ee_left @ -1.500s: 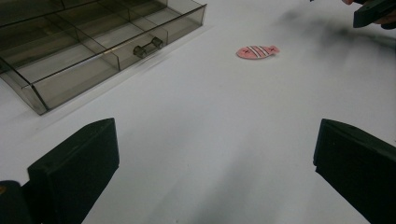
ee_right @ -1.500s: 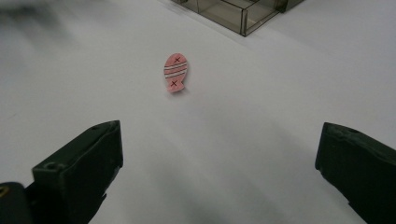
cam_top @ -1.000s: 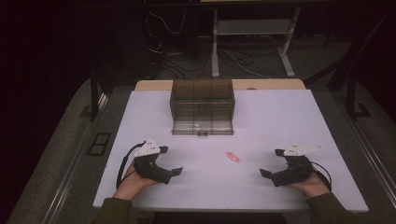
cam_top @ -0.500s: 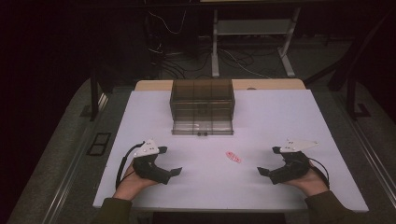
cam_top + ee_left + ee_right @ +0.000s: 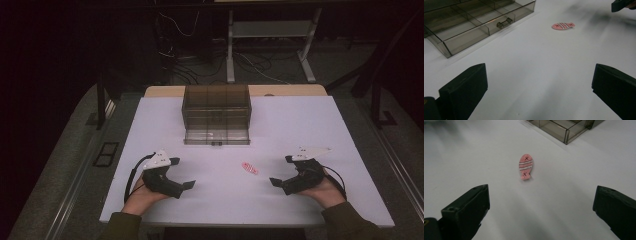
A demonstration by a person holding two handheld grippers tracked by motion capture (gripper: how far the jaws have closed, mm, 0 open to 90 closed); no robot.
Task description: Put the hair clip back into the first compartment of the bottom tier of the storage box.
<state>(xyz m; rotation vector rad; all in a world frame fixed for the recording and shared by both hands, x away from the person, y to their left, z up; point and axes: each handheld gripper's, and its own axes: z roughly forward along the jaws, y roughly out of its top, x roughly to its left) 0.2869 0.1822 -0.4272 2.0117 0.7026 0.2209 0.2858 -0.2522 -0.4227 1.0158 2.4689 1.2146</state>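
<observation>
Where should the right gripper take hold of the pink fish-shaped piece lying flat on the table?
Probably across the pink fish at its striped middle, coming down from above. It lies flat on the white table, so only its thin side edges offer grip. The right gripper is open and already faces it, nothing between them.

High view looks down overhead; both low gripper views share the pink fish [image 5: 525,167].

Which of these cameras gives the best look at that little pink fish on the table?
The right gripper view: the pink fish lies close ahead, between the open claw's jaws, with its white stripes and two crosses plain. The left gripper view shows it farther off and flatter. The high view shows a small pink spot between both claws.
</observation>
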